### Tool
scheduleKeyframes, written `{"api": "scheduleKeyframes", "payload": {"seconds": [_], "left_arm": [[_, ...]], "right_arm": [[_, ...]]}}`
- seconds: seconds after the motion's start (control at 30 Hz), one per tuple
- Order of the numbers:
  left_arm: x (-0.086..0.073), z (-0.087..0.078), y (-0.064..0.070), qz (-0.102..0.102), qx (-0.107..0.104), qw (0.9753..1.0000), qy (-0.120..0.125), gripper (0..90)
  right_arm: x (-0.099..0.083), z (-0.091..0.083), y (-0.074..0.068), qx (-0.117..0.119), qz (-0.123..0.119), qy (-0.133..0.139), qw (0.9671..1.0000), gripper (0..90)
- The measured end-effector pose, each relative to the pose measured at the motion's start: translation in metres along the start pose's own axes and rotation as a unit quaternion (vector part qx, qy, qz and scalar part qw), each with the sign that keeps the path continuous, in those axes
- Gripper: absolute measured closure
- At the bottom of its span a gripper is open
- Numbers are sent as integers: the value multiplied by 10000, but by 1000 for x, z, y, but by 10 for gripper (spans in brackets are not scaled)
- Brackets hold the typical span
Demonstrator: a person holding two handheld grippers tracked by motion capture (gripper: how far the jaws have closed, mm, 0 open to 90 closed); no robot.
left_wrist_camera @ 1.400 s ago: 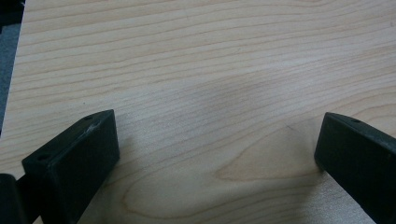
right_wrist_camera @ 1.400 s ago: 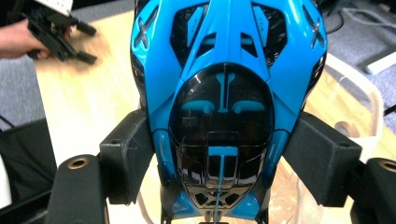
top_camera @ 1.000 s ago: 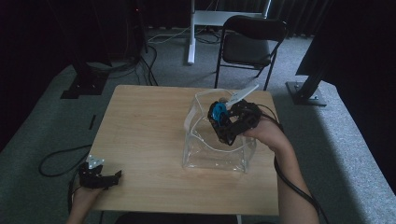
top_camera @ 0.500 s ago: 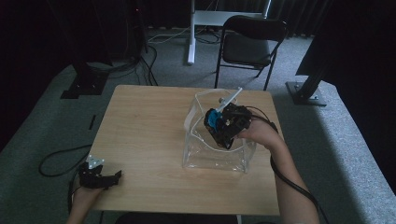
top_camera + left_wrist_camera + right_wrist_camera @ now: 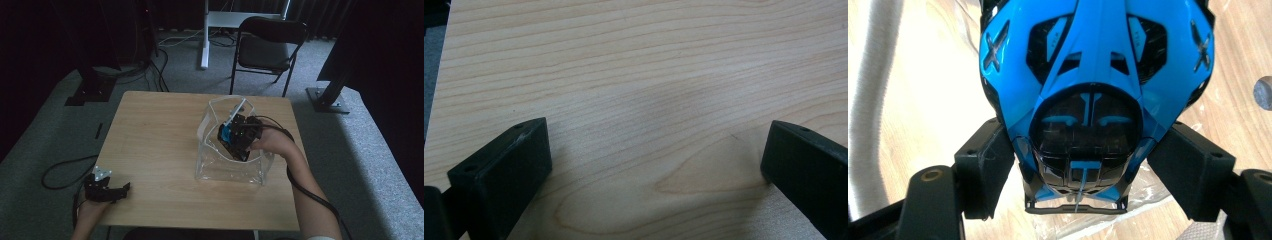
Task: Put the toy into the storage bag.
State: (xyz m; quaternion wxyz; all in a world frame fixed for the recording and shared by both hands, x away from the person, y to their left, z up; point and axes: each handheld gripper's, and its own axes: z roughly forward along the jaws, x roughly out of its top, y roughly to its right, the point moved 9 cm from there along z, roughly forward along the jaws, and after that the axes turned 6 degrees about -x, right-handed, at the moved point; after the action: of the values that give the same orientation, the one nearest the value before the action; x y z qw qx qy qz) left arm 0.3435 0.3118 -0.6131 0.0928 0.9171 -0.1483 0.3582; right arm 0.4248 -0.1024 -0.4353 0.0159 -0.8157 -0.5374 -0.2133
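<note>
While my two grippers work far apart, the wooden table [image 5: 155, 135] takes up most of what I see from the high view, with a folding chair [image 5: 267, 42] standing on the grey floor beyond its far edge. On the table's right half sits a clear plastic bag [image 5: 220, 172], upright with its mouth open, a white handle strip lying along its left rim. My right gripper [image 5: 239, 140] reaches into the mouth of that bag from the right, and I have it clamped on a blue and black toy car [image 5: 1095, 85]. In the right gripper view the two black jaws press against the car's flanks from either side, the car's body pointing away from the camera, with crinkled clear plastic and wood grain behind it. In the high view the car shows as a small blue patch [image 5: 226, 134] inside the bag's opening. My left gripper [image 5: 107, 187] rests at the near left corner of the table, well apart from the bag; its jaws stand wide, with bare wood between them.
</note>
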Motion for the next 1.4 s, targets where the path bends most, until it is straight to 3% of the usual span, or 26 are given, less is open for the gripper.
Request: {"api": "scheduleKeyframes", "payload": {"seconds": [0.23, 0.73, 1.1, 1.3, 1.4], "left_arm": [[0, 0, 0, 3, 1, 10000, -1, 3], [0, 0, 0, 1, 1, 10000, 0, 3], [0, 0, 0, -7, -2, 10000, 2, 3], [0, 0, 0, -7, -1, 10000, 1, 3], [0, 0, 0, -4, 0, 10000, 0, 3]], "right_arm": [[-6, 10, -5, 15, -330, -433, 9985, 263], [-5, 20, -6, -49, -598, -907, 9941, 263], [-5, 29, -1, -116, -580, -1197, 9910, 263], [-5, 39, 2, -191, -668, -1515, 9860, 263], [-6, 44, 0, -119, -707, -1577, 9849, 262]]}}
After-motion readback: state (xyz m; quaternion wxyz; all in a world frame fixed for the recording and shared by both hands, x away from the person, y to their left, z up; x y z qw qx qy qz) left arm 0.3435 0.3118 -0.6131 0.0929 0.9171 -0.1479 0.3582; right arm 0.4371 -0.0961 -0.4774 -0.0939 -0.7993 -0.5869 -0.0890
